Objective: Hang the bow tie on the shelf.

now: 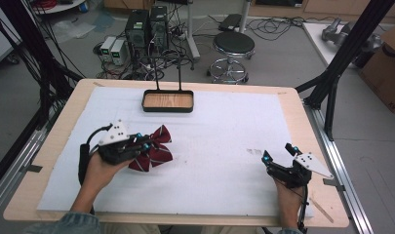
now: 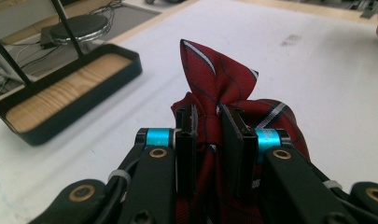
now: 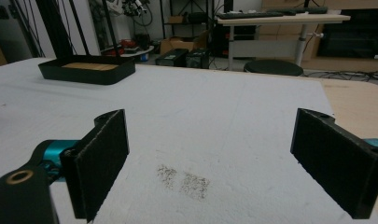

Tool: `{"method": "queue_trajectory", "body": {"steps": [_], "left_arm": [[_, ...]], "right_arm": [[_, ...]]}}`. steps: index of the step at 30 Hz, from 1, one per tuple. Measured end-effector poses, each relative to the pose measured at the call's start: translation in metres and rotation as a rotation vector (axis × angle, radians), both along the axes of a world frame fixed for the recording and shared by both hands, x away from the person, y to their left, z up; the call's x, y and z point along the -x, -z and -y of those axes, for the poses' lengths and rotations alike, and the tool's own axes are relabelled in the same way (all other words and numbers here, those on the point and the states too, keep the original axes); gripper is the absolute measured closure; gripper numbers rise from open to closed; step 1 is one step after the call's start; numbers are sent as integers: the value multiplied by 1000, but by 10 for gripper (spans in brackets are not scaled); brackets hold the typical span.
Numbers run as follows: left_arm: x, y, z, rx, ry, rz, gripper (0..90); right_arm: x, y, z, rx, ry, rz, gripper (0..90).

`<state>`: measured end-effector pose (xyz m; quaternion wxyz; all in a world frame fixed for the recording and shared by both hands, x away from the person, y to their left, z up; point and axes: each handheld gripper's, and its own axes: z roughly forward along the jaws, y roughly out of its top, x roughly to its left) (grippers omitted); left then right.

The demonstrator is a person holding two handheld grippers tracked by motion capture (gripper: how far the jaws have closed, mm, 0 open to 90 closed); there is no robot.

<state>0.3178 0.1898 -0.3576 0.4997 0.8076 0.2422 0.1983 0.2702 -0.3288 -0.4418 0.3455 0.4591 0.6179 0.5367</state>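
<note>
Red bow tie (image 2: 224,93) sits near-left on the mat, its knot clamped by the left gripper (image 2: 210,135), so lift slowly toward the far tray (image 1: 167,101); right gripper (image 3: 210,154) rests wide apart.

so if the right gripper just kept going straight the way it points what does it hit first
Probably nothing soon: the open right gripper faces bare white mat. The black tray sits far off to the left of its line, though depth is hard to judge.
</note>
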Motion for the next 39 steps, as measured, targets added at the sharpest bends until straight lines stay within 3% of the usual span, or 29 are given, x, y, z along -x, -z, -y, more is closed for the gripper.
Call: {"method": "queue_trajectory", "body": {"steps": [8, 17, 22, 24, 26, 32, 39], "left_arm": [[-45, -35, -3, 4, 15, 26, 758], [-100, -68, -13, 27, -55, 63, 759], [-124, -73, -22, 29, -81, 91, 759], [-136, -73, -26, 49, -95, 74, 759], [-146, -74, -28, 38, -119, 64, 759], [-172, -76, -38, 75, -195, 60, 758], [-199, -80, -44, 55, -270, 69, 758]], "right_arm": [[0, 0, 0, 0, 0, -3, 103], [0, 0, 1, -2, 4, -2, 104], [-1, 0, 1, -4, 2, -4, 104], [-1, 0, 1, -3, -1, -7, 104], [-1, 0, 1, -2, -3, -7, 104], [-1, 1, 0, 1, -2, -8, 104], [-2, 1, -1, 15, -6, -10, 104]]}}
